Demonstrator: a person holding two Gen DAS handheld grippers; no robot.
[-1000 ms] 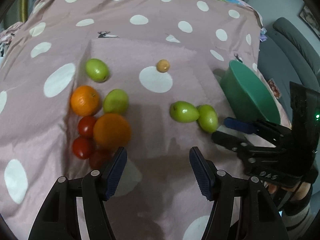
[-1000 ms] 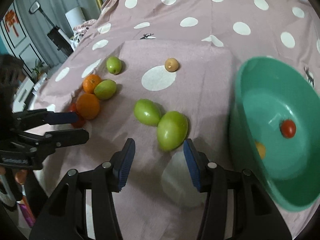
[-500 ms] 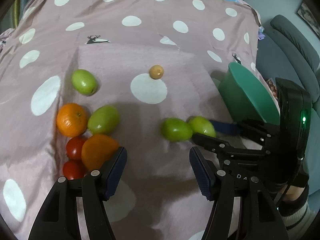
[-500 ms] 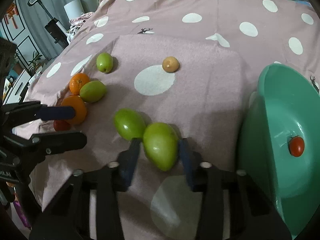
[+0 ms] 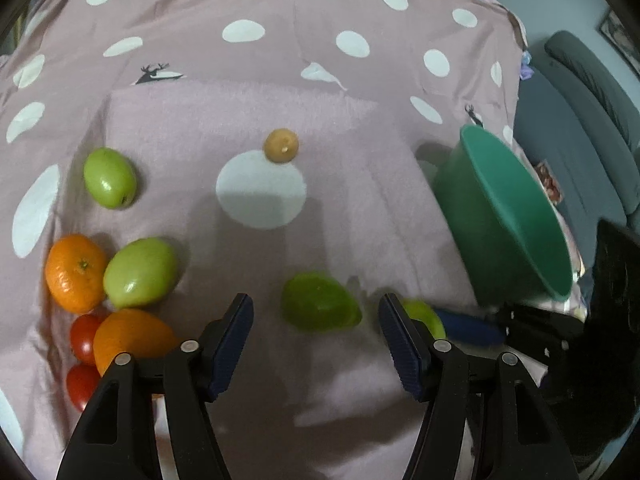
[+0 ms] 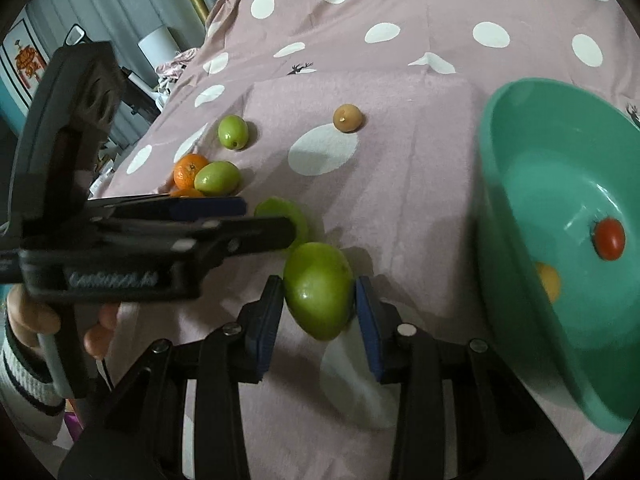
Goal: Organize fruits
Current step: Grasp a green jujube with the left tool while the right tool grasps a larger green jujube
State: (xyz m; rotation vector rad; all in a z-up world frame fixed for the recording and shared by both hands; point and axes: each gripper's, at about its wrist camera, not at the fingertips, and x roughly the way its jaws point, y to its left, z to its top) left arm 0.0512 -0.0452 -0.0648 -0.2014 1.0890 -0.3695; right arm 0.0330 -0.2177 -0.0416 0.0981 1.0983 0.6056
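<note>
Your right gripper (image 6: 318,306), its jaws just closed, now grips a green fruit (image 6: 319,290) beside the green bowl (image 6: 520,200), apparently ready for transfer, while your left gripper (image 5: 316,340) hangs half-open over its neighbour (image 5: 319,307).

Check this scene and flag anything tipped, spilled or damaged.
One thing stands out: the green bowl at the cloth's right edge sits tilted rather than flat, so the cherry tomato and yellow fruit lie against its lower wall. No fruit looks damaged, and nothing is spilled.
</note>
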